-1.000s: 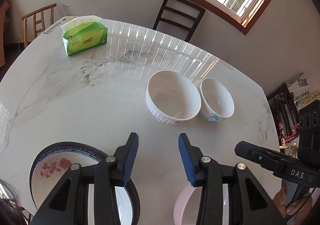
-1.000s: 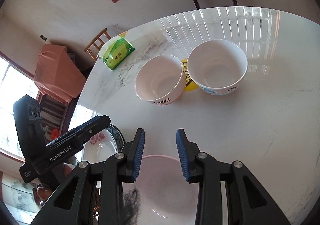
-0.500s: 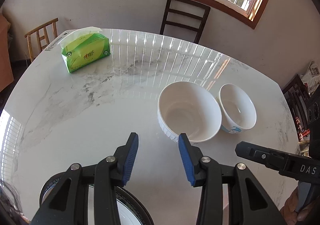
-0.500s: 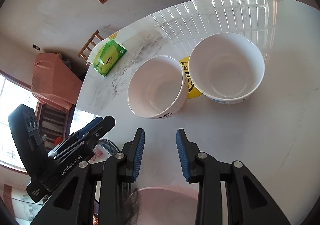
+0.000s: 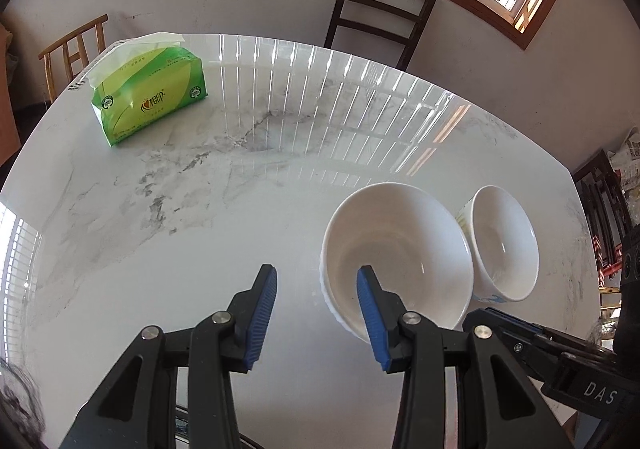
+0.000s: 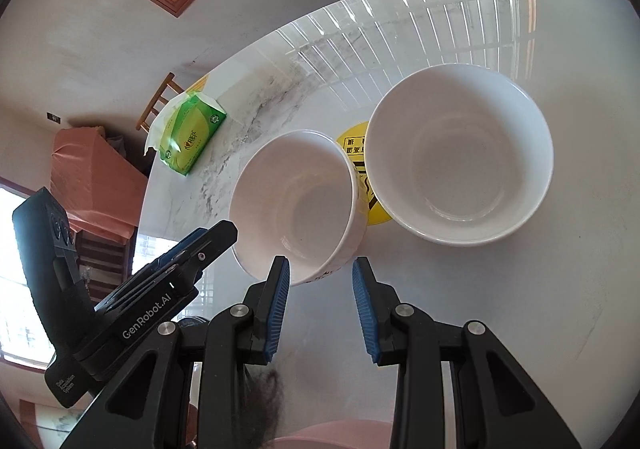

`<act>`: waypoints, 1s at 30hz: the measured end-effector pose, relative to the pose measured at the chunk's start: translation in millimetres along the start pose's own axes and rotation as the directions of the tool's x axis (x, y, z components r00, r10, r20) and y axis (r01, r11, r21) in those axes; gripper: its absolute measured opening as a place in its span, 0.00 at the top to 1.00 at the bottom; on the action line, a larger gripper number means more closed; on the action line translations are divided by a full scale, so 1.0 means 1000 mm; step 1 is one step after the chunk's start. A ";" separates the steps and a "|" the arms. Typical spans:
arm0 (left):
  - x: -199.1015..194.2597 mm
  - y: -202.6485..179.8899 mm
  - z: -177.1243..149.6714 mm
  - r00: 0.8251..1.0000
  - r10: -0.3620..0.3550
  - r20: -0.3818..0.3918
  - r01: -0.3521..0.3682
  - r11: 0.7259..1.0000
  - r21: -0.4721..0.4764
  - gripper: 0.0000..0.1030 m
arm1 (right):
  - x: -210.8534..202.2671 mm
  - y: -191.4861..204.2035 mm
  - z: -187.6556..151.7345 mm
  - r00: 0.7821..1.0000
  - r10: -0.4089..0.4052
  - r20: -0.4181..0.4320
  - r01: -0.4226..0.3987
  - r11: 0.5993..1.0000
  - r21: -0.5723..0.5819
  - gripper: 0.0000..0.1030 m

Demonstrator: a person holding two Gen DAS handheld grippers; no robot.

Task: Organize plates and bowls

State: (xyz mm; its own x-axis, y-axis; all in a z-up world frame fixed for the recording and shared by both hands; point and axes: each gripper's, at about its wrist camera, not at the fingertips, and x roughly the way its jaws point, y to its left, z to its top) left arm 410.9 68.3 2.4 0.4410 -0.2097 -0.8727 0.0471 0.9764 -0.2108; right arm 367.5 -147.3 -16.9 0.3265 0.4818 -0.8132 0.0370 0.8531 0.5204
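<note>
left wrist view: the left gripper hangs over the table with its jaws apart and nothing between them. the big bowl sits just ahead and to the right, its near rim level with the right fingertip, which shows in front of the bowl's inside. the small bowl stands just beyond that, the two very close; i cannot tell if they touch. a tissue pack lies far ahead to the left, well apart. the right gripper's body crowds the lower right corner. step in hand, as i judge it: reaching for the bowls to stack them. the next move calls for shifting right so one finger goes inside the rim and one outside. ahead and to the left the table is bare, so there is room there.

right wrist view: the right gripper is also released and empty. the big bowl is just ahead to the left, its near wall between the fingertips' line and the left finger. the small bowl lies ahead to the right, over a yellow sticker. the left gripper sits close on the left, so the two tools could clash. a pink dish's rim shows beneath. the table's edge runs close on the left.
</note>
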 end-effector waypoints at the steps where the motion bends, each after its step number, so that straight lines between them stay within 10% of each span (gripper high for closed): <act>1: 0.003 0.001 0.002 1.000 -0.005 -0.007 0.005 1.000 -0.003 0.59 | 0.001 -0.001 0.001 1.000 -0.004 0.000 0.004 1.000 0.002 0.69; 14: 0.042 -0.002 0.007 0.998 0.014 -0.060 -0.014 1.000 0.000 0.59 | 0.031 0.000 0.012 0.997 -0.077 -0.029 0.077 0.997 -0.005 0.70; 17: 0.053 0.001 0.004 0.995 0.008 -0.103 -0.011 1.000 -0.027 0.90 | 0.041 -0.002 0.013 0.996 -0.061 -0.059 0.061 0.998 0.001 0.76; 30: -0.010 -0.005 -0.029 0.996 0.078 0.038 -0.077 0.997 -0.023 0.90 | 0.017 0.009 -0.008 0.997 0.037 -0.067 -0.042 0.996 -0.072 0.81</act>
State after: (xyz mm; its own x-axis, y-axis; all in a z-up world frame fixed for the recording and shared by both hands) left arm 380.1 64.2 -0.4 0.4773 -0.1307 -0.8690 -0.0079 0.9882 -0.1529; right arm 365.5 -129.7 -28.5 0.2634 0.5258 -0.8088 -0.0454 0.8442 0.5341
